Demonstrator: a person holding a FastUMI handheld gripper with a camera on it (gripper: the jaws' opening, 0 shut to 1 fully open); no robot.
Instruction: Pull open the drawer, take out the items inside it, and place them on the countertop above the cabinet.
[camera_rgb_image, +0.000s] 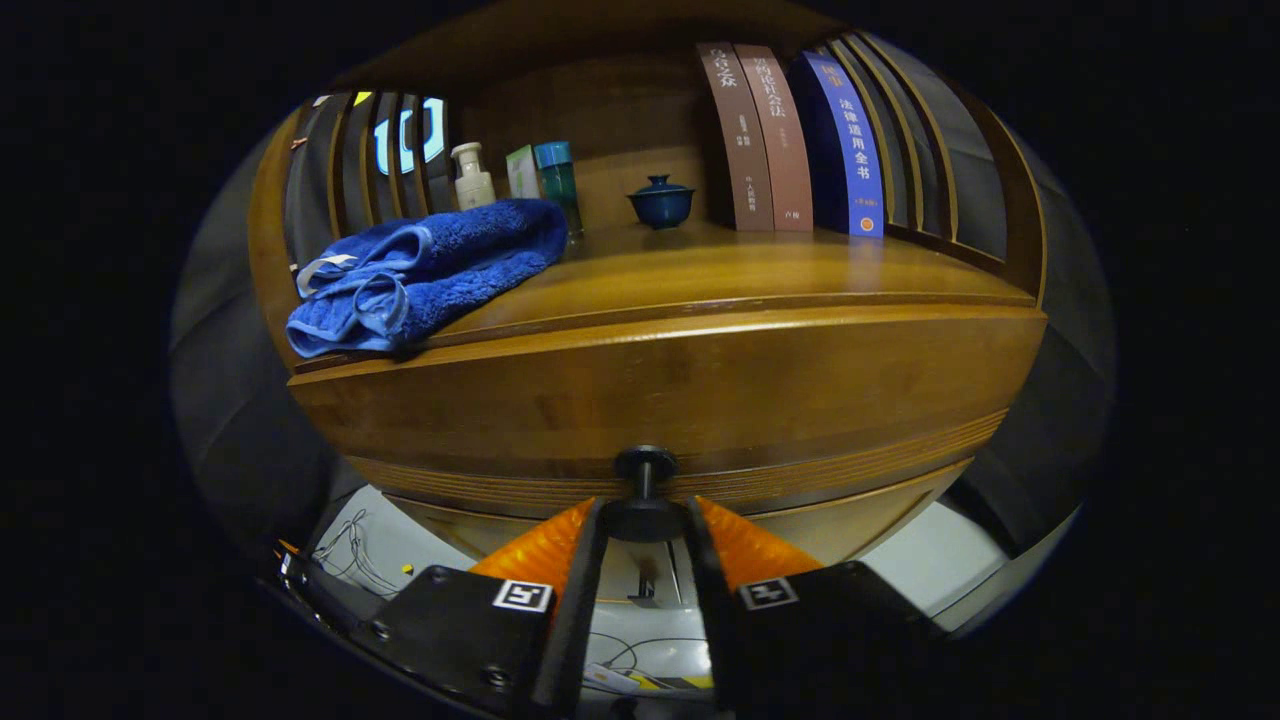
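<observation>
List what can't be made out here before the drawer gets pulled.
- Drawer contents: hidden behind the closed drawer front, gripper view.
- Grip on the black knob: it sits between the gripper fingers; contact on both sides unclear.
- Items behind the blue towel: bottle bases covered by it.

A warm brown wooden cabinet (660, 390) fills the middle of the frame, its slatted sides (370, 160) rising at upper left and upper right around a wooden back panel (620, 120). Dark booth cloth (240, 400) surrounds it. At lower left and lower right a pale floor (930, 550) shows, with thin cables (350, 550) lying at lower left.
</observation>
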